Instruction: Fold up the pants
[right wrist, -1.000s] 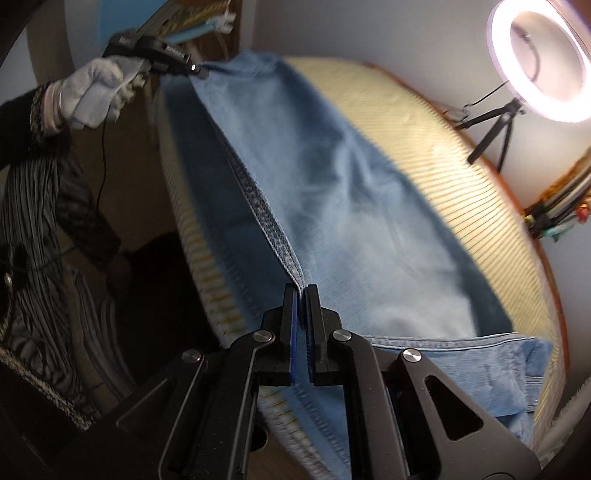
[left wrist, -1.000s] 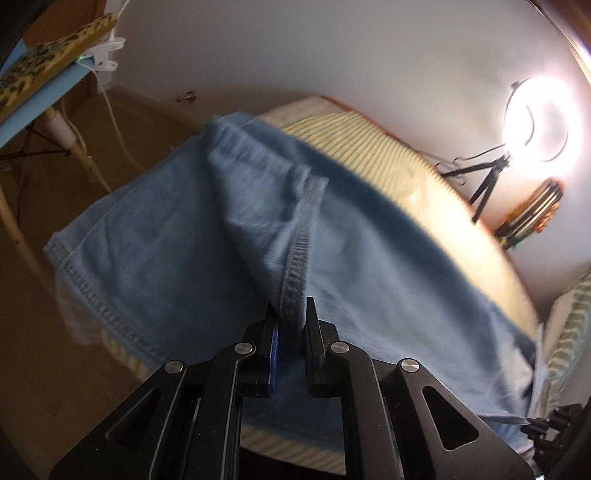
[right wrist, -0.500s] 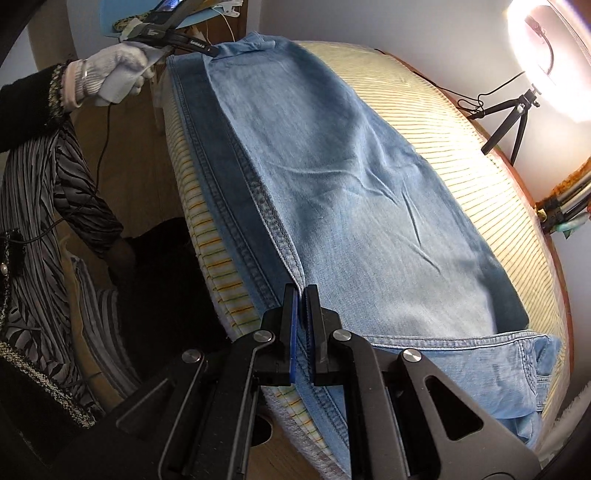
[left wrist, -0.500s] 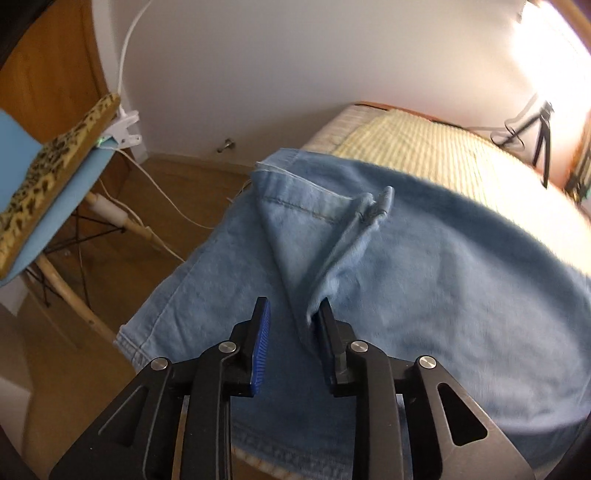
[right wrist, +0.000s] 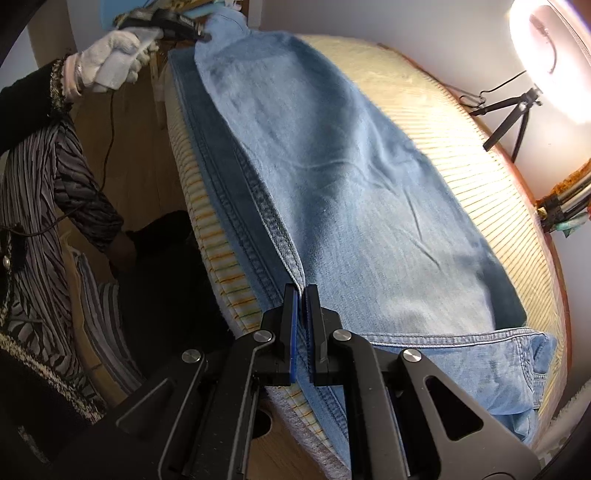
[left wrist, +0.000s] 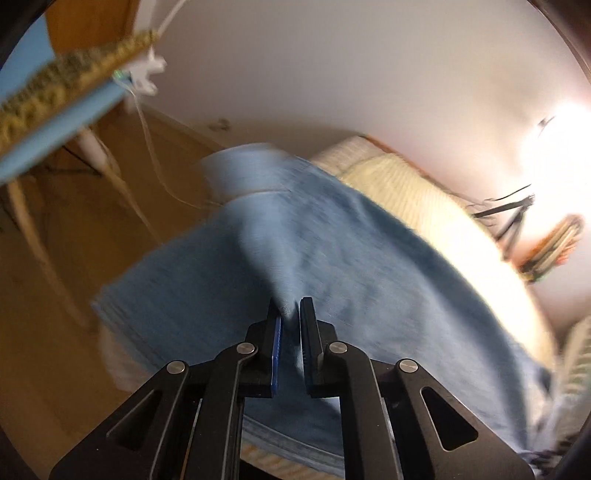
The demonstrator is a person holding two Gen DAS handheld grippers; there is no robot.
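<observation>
Light blue denim pants [right wrist: 351, 184] lie lengthwise on a bed with a yellow striped cover [right wrist: 424, 110], one leg over the other. My right gripper [right wrist: 301, 291] is shut on the stitched side seam near the waist end. At the far end a white-gloved hand [right wrist: 114, 55] holds my left gripper [right wrist: 201, 35] at the leg hem. In the blurred left wrist view, the left gripper [left wrist: 290, 308] has its jaws closing, and a raised fold of the pants [left wrist: 351, 277] is pinched between its pads.
A blue chair [left wrist: 55, 122] with a spotted cushion stands left of the bed on a wooden floor, and a white cable hangs from it. A lit ring lamp [right wrist: 554, 55] on a tripod [right wrist: 509, 118] stands beyond the bed. A striped sleeve [right wrist: 44, 177] fills the left.
The left gripper opened and let go of the hem fold, then closed on a fold again while swinging sideways. The far leg end lifted. The right gripper stayed shut on the seam.
</observation>
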